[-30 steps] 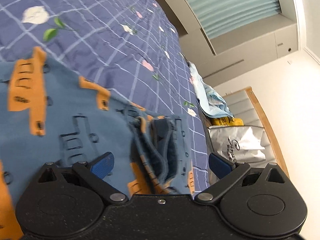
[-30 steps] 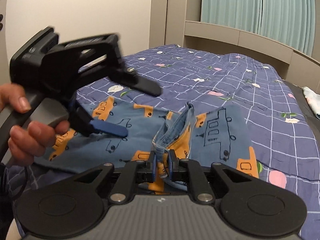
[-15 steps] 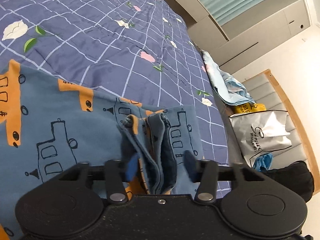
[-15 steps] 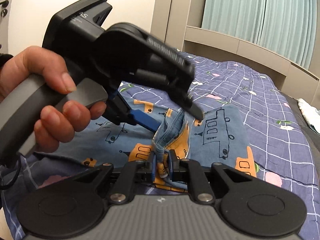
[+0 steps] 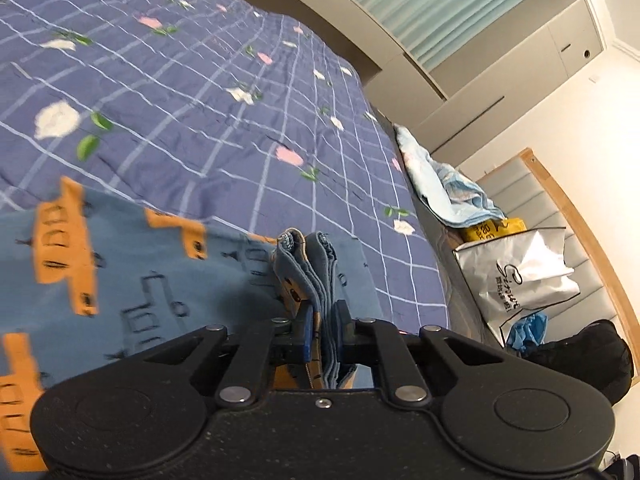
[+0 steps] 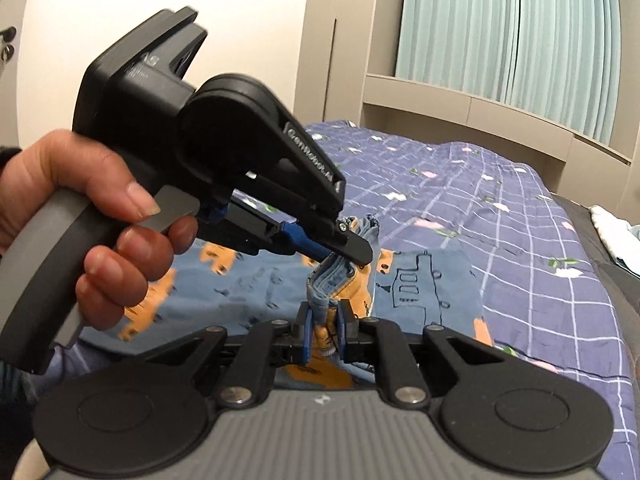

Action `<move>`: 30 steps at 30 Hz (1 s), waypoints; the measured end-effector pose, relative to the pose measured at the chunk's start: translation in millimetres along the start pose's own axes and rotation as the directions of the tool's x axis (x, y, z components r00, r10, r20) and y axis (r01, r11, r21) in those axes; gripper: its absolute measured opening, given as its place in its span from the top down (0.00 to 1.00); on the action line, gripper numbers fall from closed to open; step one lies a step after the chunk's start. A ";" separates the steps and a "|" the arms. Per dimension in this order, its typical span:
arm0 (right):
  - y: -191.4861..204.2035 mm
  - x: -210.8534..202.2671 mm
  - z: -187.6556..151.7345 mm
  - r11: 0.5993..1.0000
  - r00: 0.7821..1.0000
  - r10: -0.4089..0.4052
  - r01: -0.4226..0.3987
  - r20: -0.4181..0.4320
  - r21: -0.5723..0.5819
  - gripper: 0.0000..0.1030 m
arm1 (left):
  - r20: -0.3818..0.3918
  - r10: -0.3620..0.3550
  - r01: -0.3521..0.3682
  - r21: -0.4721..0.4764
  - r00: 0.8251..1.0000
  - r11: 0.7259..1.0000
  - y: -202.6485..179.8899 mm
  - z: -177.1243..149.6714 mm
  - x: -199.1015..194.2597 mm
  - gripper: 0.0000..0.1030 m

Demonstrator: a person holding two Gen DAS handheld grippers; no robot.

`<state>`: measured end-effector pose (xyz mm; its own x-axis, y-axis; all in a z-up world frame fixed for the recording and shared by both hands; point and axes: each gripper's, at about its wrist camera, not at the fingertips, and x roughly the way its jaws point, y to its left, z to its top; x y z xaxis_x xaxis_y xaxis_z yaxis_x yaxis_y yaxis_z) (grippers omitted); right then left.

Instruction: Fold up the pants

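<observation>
Our left claw (image 5: pixel 323 326) is closing on the pants' (image 5: pixel 140 280) bunched waistband, lifted off the quilt (image 5: pixel 192 92); our right claw (image 6: pixel 323 330) pinches it too. Right of the left claw, a bag (image 5: pixel 520 280) stands beside the bed.

pants (image 5: pixel 132 280): lie on the bed (image 5: pixel 192 92), with one bunched edge lifted up
left gripper (image 5: pixel 323 330): at the near edge of the pants, closing on the bunched edge between its jaws
right gripper (image 6: pixel 323 334): just beside the left gripper, also on that bunched edge
bag (image 5: pixel 516 276): on the floor, right of the bed
towel (image 5: pixel 448 188): at the bed's right side, behind the bag
</observation>
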<state>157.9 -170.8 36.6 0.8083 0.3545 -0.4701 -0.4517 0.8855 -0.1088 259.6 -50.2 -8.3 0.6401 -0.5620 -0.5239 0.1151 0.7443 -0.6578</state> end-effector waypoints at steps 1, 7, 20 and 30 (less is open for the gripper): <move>4.1 -1.2 2.8 1.000 1.000 0.015 -0.015 0.005 0.003 0.87 | 0.005 0.003 -0.003 -0.004 1.000 1.000 3.0 1.2 -6.8 0.90; 27.4 2.5 14.2 0.993 0.993 0.114 -0.115 0.016 0.015 0.87 | 0.038 0.047 -0.046 -0.030 0.998 0.998 29.9 4.2 -51.0 0.90; 58.5 35.8 10.2 0.976 0.973 0.216 -0.215 -0.076 0.019 0.78 | -0.006 0.145 -0.146 -0.073 0.989 0.987 81.1 -3.5 -62.5 0.83; 20.7 18.1 1.6 0.997 0.996 0.077 -0.076 -0.036 0.032 0.06 | 0.079 0.306 -0.305 -0.025 0.949 0.952 82.1 -6.4 -67.3 0.20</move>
<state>163.8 -145.6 27.2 0.7569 0.4105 -0.5085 -0.4992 0.8653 -0.0445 221.1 46.4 -30.6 0.7025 -0.2771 -0.6555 -0.1046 0.8709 -0.4803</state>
